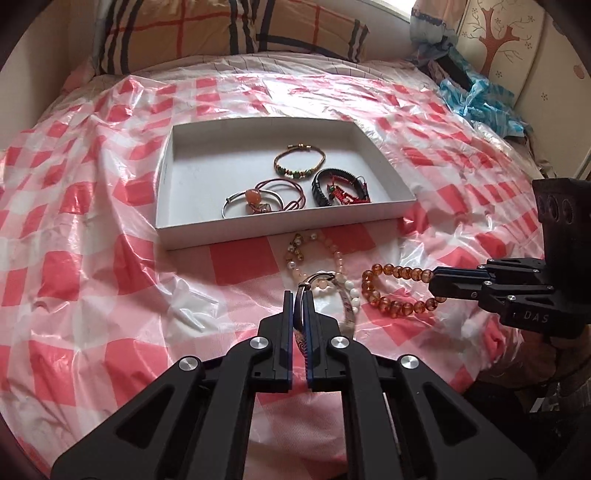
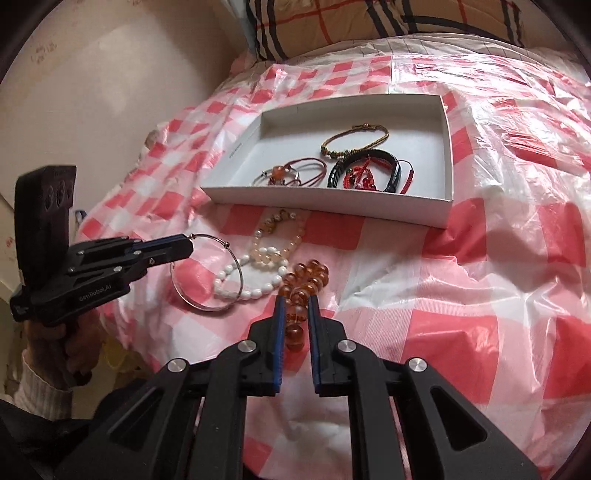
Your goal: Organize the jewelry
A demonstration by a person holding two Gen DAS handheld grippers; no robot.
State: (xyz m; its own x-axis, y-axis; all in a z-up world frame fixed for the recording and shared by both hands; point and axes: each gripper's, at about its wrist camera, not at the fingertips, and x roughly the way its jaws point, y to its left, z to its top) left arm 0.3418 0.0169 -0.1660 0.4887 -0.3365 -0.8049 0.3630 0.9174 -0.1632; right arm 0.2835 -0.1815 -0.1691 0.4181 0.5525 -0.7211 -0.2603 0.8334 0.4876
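Amber beads, that's what the right gripper (image 2: 297, 301) has got: its pads are pinched in on the amber bead bracelet (image 1: 397, 291), and the loop hangs off the tips with the far end drooping toward the bed. The left gripper (image 1: 299, 295) is closed nearly flat on a thin silver bangle (image 2: 207, 273), clamped at the rim, so the hoop sticks out past the fingertips, tilted.

Just beyond both grippers, a white bead bracelet (image 2: 251, 277) and a pale peach bead bracelet (image 2: 275, 236) lie overlapping on the bed's red-and-white checked plastic sheet (image 1: 92, 229), right beside the bangle and the amber beads.

Further out sits the shallow white box (image 1: 164, 192), near the loose pieces but not touching them. Inside, toward its right half: a brown cord bracelet with green beads (image 1: 299, 160), a dark red cord piece with an orange stone (image 1: 258, 199) tangled with a silver ring, and a black band with red cord bits (image 1: 341, 186).

A plaid pillow (image 1: 229, 33) sits at the head of the bed, and a crumpled blue plastic bag (image 1: 476, 99) lies off to the right.
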